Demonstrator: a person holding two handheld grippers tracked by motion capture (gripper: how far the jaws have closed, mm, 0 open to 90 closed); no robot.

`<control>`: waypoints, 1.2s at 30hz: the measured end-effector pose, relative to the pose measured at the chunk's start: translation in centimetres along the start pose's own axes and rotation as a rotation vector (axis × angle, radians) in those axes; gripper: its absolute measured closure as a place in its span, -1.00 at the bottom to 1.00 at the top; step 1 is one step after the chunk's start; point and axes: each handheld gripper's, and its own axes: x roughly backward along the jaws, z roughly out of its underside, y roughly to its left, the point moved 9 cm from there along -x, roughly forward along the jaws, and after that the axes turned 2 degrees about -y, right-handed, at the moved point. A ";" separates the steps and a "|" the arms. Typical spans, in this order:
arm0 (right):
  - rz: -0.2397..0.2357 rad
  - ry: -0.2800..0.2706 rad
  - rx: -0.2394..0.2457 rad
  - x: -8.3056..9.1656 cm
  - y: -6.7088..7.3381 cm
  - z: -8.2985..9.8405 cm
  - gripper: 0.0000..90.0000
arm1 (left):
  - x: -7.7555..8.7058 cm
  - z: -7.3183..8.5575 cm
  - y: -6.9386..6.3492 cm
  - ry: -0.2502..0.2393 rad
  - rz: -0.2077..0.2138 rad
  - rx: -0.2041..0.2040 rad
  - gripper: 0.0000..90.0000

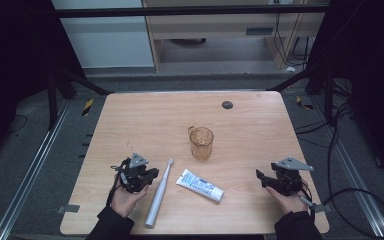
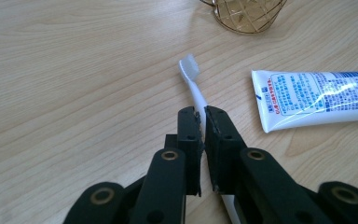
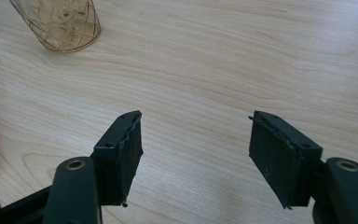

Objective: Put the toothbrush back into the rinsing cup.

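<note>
Toothbrush (image 2: 193, 86) lies just ahead of the left gripper (image 2: 202, 119), its handle partly hidden behind the barely parted jaws, which grip nothing. Toothpaste tube (image 2: 317, 100) beside it is cut off. Right gripper (image 3: 193, 140) gapes wide over bare table (image 3: 223, 60).

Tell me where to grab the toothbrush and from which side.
Grip the toothbrush on its thick handle, coming straight down from above with the jaws across its width. It lies flat on the table, so only its two long sides offer purchase. The neck near the bristles is thin and would likely slip. The left hand-held gripper is nearest, its jaws a narrow gap apart over the neck.
</note>
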 end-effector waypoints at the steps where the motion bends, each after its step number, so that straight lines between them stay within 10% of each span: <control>1: 0.000 0.000 0.000 0.0 0.0 0.0 -0.24 | 0.0 0.0 0.0 0.000 0.000 0.000 0.84; 20: 0.031 0.004 -0.009 0.3 -0.7 0.2 -0.30 | 0.9 0.8 -1.5 0.093 -0.039 -0.034 0.21; 36: 0.021 0.017 -0.004 0.2 -0.6 0.4 -0.29 | -0.3 1.7 -2.9 0.164 -0.041 -0.049 0.10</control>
